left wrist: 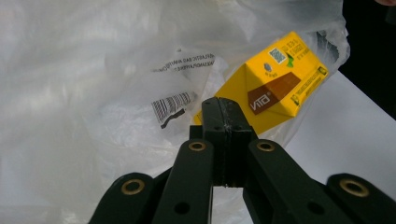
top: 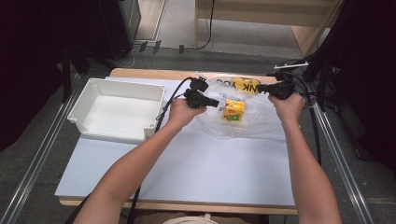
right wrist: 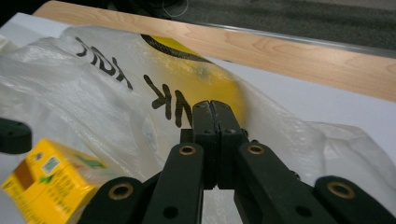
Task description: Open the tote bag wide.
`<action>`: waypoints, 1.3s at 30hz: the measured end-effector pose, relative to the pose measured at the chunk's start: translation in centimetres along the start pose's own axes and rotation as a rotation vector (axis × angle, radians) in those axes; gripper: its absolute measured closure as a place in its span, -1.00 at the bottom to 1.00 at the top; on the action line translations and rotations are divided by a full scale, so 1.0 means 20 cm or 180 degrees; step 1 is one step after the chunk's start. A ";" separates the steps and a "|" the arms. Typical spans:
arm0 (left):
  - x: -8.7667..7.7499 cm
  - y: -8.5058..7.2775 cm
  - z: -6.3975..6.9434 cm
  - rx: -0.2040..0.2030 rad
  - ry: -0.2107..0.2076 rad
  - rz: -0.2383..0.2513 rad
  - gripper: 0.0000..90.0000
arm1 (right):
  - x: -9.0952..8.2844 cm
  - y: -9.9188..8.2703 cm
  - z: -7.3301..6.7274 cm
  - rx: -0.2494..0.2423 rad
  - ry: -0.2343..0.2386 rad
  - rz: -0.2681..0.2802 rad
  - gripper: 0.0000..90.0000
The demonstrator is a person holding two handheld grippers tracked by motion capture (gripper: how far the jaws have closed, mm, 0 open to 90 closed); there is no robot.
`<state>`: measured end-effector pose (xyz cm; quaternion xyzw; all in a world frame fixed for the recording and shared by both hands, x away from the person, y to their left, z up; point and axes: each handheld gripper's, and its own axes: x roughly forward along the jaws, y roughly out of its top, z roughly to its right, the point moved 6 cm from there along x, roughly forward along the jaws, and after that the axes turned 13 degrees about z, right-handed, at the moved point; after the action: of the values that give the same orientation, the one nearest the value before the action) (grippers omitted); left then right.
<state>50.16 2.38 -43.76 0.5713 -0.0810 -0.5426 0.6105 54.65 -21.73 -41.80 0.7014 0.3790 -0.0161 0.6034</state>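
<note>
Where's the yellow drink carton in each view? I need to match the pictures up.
High view: yellow carton at centre, on the plastic bag, between the two grippers.
Left gripper view: upper right, just beyond the shut jaws.
Right gripper view: bottom left corner.
Shared landmark: the bag's translucent plastic.

A mat (top: 187, 168) covers most of the table (top: 140, 73). A tub (top: 116, 109) sits at the mat's far left. To its right, at the far side, lies a bag (top: 247, 122), with a carton (top: 233, 110) in it. The left gripper (top: 215, 103) is at the bag's left edge, just left of the carton; the right gripper (top: 259, 87) is at the bag's far right.
</note>
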 end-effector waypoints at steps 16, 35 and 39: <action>0.08 -0.26 -0.07 -0.0034 0.0053 -0.0208 1.00 | 0.30 -0.21 0.08 0.0000 -0.0182 -0.0273 1.00; 0.11 -0.36 -0.06 -0.0021 0.0066 -0.0230 1.00 | 0.38 -0.36 0.05 0.0040 0.0167 -0.0494 1.00; 0.10 -0.38 -0.06 -0.0007 0.0081 -0.0240 1.00 | 0.37 -0.36 0.08 -0.0010 -0.0001 -0.0466 1.00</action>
<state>47.41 3.43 -51.22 0.5801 -0.0511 -0.5580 0.5912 56.77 -19.44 -51.80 0.6709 0.4292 -0.0597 0.6018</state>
